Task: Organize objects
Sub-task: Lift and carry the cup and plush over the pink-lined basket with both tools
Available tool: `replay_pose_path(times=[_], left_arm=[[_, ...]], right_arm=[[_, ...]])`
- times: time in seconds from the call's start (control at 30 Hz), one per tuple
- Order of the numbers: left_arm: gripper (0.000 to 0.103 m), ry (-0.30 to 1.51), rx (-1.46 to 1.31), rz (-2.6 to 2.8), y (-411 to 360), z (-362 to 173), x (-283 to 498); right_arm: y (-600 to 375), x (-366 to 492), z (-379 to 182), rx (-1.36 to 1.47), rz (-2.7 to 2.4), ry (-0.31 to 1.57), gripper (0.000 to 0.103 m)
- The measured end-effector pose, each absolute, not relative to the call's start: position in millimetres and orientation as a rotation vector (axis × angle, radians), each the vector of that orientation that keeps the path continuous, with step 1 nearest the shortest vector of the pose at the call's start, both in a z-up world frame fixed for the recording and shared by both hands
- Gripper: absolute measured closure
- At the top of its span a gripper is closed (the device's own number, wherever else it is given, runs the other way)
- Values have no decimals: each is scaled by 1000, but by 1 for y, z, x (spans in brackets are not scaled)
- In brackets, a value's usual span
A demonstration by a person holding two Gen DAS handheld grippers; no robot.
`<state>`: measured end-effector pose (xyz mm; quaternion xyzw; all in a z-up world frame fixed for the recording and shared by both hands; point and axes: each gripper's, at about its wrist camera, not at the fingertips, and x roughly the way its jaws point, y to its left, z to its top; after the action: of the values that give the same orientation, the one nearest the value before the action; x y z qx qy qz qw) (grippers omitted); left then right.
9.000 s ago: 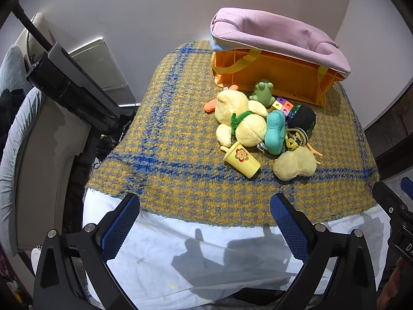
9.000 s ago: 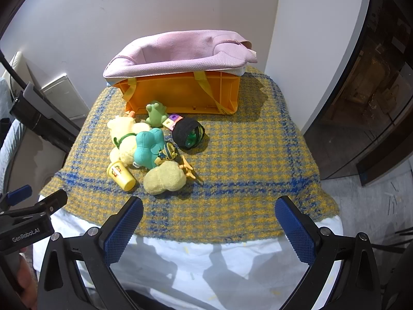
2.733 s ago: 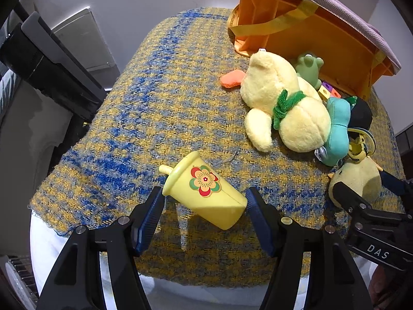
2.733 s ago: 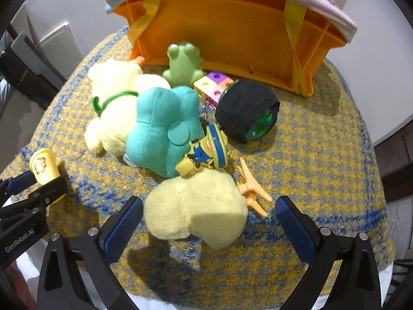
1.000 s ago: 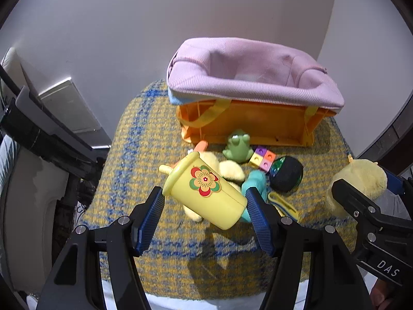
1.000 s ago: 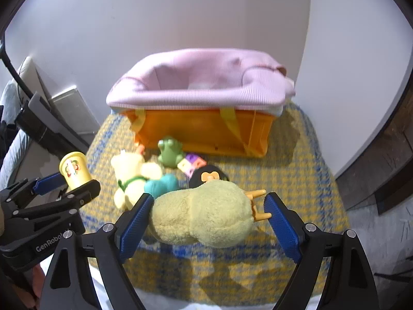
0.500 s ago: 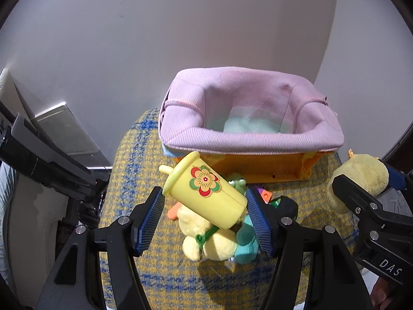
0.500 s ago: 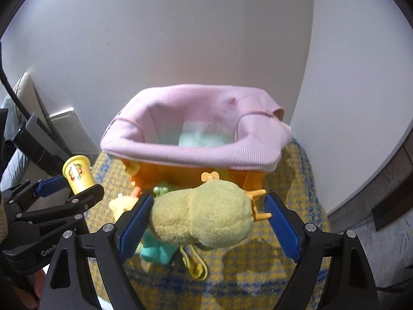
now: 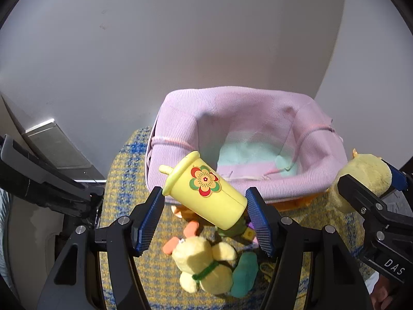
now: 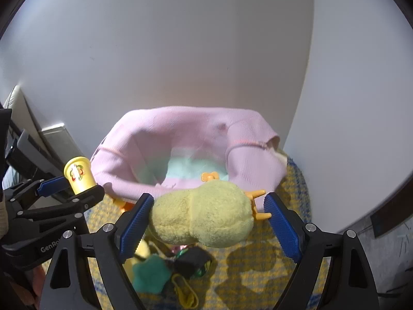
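Observation:
My left gripper point(image 9: 205, 219) is shut on a yellow toy cup point(image 9: 206, 190) with a flower sticker, held in the air just in front of the near rim of the pink-lined orange basket point(image 9: 180, 118). My right gripper point(image 10: 207, 222) is shut on a yellow plush duck point(image 10: 204, 218) with orange feet, held before the basket's point(image 10: 155, 129) near rim. The cup point(image 10: 78, 174) and left gripper show at the left of the right wrist view; the duck point(image 9: 364, 178) shows at the right of the left wrist view. The basket's inside holds only its pink and mint lining.
On the yellow-blue plaid cloth point(image 9: 121, 170) below lie a yellow plush bear point(image 9: 204, 266) with a green bow, a teal plush point(image 9: 244, 271), an orange piece point(image 9: 180, 237), a black ball point(image 10: 193, 259) and a yellow clip point(image 10: 185, 290). White walls stand behind the basket.
Both grippers have risen and moved forward with their toys, so the basket's opening now sits right ahead and the toy pile lies lower in view.

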<state>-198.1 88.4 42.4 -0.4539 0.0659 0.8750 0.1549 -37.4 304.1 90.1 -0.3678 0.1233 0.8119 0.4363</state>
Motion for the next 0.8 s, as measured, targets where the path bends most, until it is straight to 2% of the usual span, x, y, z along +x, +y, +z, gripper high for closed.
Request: replay_pose_path(times=[0.8], left_arm=[[39, 239, -1363, 2447, 118, 20, -267]], right_arm=[[359, -92, 86, -925, 2018, 286, 16]])
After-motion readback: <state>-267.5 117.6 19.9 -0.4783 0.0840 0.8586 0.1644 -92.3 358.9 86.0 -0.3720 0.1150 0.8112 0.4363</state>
